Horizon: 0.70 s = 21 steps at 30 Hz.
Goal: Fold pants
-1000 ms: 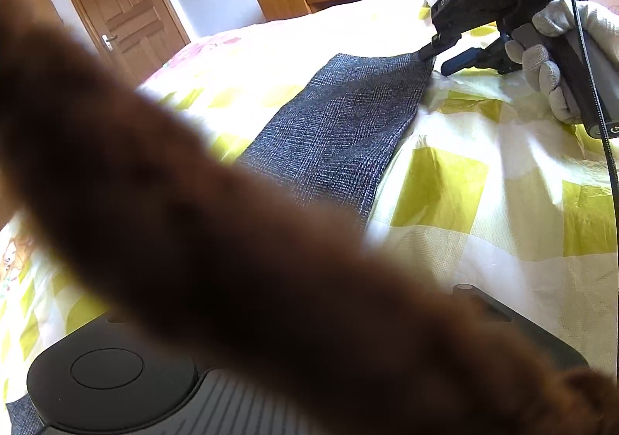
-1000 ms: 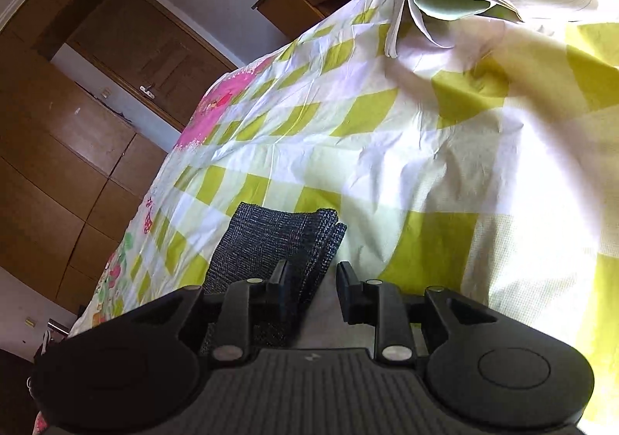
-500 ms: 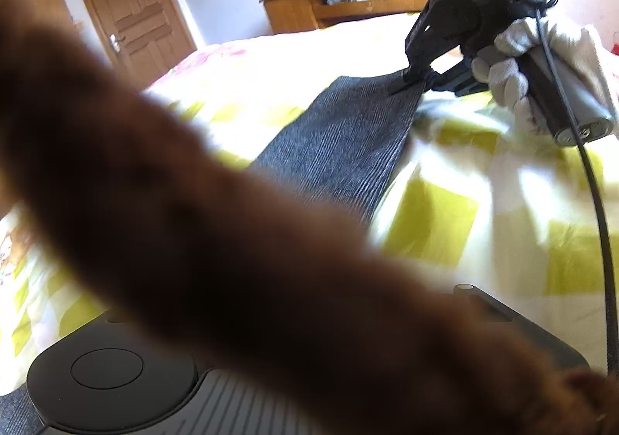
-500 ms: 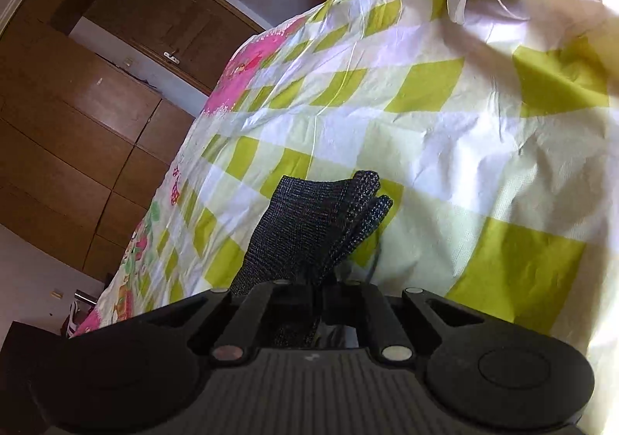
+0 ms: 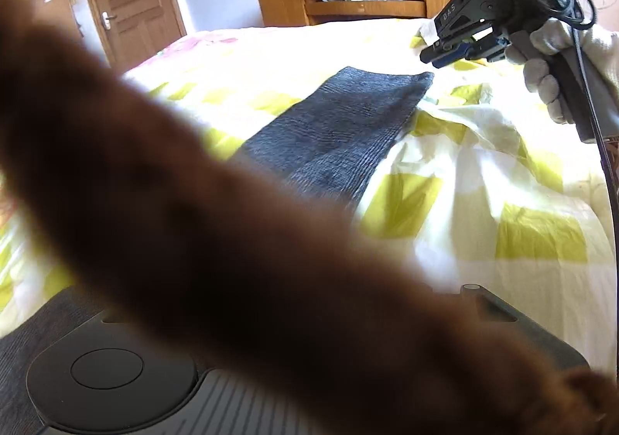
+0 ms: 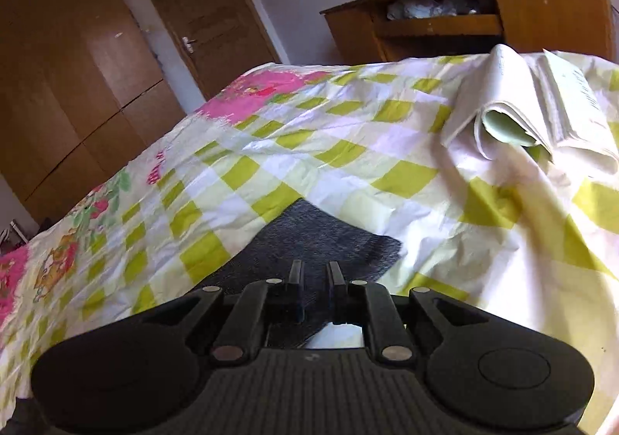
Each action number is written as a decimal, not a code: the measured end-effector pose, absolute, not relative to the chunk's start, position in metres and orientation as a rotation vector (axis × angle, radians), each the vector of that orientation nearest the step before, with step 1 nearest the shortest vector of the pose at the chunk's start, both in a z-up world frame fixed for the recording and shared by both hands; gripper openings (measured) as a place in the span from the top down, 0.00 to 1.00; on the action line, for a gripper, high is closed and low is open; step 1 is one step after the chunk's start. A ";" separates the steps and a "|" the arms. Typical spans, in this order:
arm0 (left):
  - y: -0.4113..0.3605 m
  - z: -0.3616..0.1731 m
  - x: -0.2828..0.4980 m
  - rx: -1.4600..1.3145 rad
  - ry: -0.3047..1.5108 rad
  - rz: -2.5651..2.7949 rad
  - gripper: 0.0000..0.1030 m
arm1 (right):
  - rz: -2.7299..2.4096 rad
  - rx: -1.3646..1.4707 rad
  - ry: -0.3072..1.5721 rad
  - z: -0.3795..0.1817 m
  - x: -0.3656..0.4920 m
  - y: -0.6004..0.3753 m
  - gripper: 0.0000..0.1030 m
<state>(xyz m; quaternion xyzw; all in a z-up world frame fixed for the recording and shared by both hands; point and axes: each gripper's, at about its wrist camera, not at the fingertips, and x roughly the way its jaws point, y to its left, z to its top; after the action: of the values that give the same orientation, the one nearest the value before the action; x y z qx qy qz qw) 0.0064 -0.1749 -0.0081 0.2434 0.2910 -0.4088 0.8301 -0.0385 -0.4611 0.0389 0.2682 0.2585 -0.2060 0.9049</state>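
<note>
- Bedroom with wooden doors (image 6: 201, 28) and a wooden cabinet (image 6: 483, 21) at the far end; your work lies on a bed covered by a yellow-and-white checked sheet (image 6: 348, 172).
- Your grey pants (image 5: 340, 133) lie flat on that sheet as a long strip. The long axis runs from the near left of the left wrist view toward the far right, and the far end is a straight, squared edge.
- Your right gripper (image 5: 437, 57) hangs clear above the sheet just past that far end, apart from the cloth. Its fingers (image 6: 296, 276) stand a narrow gap apart with nothing pinched between them, having just opened a little.
- Your left gripper's fingers are hidden behind a blurred brown strand (image 5: 232, 241) across the lens, so you cannot tell their state.
- Open sheet spreads on both long sides of the pants.
- Folded papers (image 6: 534, 117) rest near the bed's far right edge.
- That cabinet's open shelf holds crumpled items too small to tell.
</note>
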 end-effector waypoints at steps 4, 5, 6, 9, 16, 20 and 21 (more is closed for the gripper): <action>-0.136 0.001 0.004 0.492 0.607 -0.793 0.42 | -0.032 0.447 0.629 0.049 0.002 -0.380 0.73; -0.123 0.002 0.005 0.489 0.609 -0.766 0.42 | 0.057 0.430 0.651 0.047 0.013 -0.361 0.73; -0.112 0.003 0.008 0.492 0.613 -0.741 0.41 | 0.140 0.405 0.675 0.044 0.024 -0.342 0.73; -0.079 -0.007 0.020 0.510 0.660 -0.652 0.39 | 0.270 0.289 0.746 0.030 0.055 -0.295 0.73; -0.034 -0.016 0.025 0.422 0.705 -0.613 0.33 | 0.316 -0.068 0.912 -0.010 0.088 -0.234 0.77; -0.024 -0.009 0.024 0.373 0.688 -0.625 0.35 | 0.390 -0.094 0.824 0.021 0.097 -0.225 0.74; -0.021 -0.007 0.024 0.357 0.674 -0.623 0.35 | 0.410 -0.099 0.823 0.021 0.102 -0.221 0.74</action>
<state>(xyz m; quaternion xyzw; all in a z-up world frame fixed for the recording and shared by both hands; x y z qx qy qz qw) 0.0242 -0.0210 -0.0066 0.1714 0.3235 -0.2992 0.8812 0.1017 -0.2205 0.0212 -0.0478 0.3971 0.1978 0.8949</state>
